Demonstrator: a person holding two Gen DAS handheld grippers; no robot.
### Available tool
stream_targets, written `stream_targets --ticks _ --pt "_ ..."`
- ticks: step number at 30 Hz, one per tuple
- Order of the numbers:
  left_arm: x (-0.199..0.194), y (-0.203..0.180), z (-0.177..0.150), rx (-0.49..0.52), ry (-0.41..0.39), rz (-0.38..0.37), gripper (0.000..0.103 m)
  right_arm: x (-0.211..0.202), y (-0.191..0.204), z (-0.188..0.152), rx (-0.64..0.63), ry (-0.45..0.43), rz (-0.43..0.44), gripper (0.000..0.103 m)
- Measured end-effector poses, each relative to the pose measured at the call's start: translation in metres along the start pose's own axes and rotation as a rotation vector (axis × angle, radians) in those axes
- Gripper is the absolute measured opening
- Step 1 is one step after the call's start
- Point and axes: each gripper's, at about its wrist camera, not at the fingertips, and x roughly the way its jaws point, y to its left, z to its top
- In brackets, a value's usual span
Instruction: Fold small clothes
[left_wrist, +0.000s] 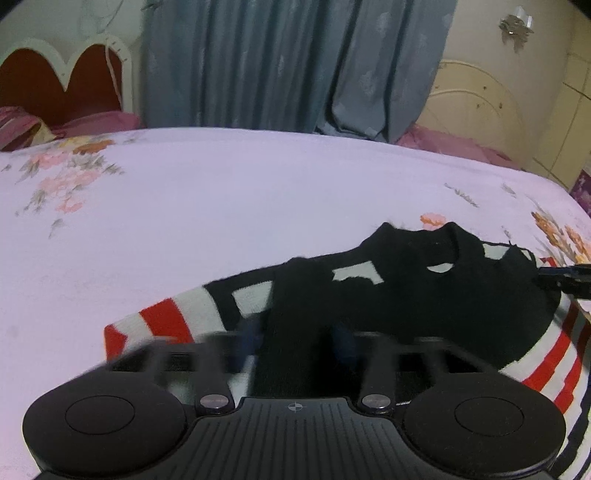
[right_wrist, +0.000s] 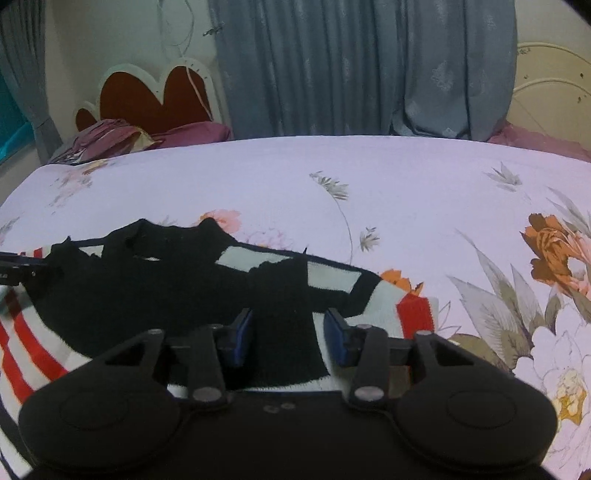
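A small black sweater (left_wrist: 406, 291) with white patches and red-and-white striped cuffs lies on the floral bedsheet (left_wrist: 184, 221). In the left wrist view my left gripper (left_wrist: 299, 336) stands open over a black fold of the sweater, its blue pads blurred on either side of the cloth. In the right wrist view the sweater (right_wrist: 166, 291) lies ahead and left. My right gripper (right_wrist: 290, 332) is open, its blue pads (right_wrist: 338, 332) on either side of a black strip of the garment. Each gripper's tip shows at the edge of the other's view.
The bed's far edge meets blue-grey curtains (left_wrist: 288, 62). A red scalloped headboard (right_wrist: 155, 99) and purple pillows (right_wrist: 122, 138) stand at the far left. A cream bed frame (left_wrist: 476, 107) is at the right.
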Motion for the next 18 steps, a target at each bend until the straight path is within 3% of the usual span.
stream_targets --ticks 1,4,8,10,13,14,18 --pt "-0.001 -0.001 0.0 0.001 -0.013 0.008 0.004 0.002 0.001 0.001 -0.004 0.011 0.008 0.005" --pt "-0.015 0.0 -0.001 -0.028 -0.104 0.028 0.004 -0.003 0.005 0.004 -0.027 -0.007 -0.015 0.005" --pt "-0.035 0.002 0.003 -0.056 -0.206 0.087 0.004 -0.028 -0.003 0.009 0.013 -0.157 -0.063 0.004" --pt "-0.03 0.005 0.007 -0.07 -0.195 0.119 0.004 -0.026 -0.011 0.012 0.046 -0.168 -0.075 0.004" --pt "0.006 0.007 0.002 -0.066 -0.061 0.16 0.004 0.003 -0.017 0.005 0.068 -0.07 -0.107 0.004" --pt "0.01 0.004 -0.003 -0.047 -0.07 0.169 0.004 0.013 -0.018 -0.001 0.068 -0.039 -0.119 0.005" --pt "0.009 -0.002 -0.004 -0.011 -0.081 0.192 0.004 0.011 -0.021 -0.006 0.091 -0.07 -0.117 0.005"
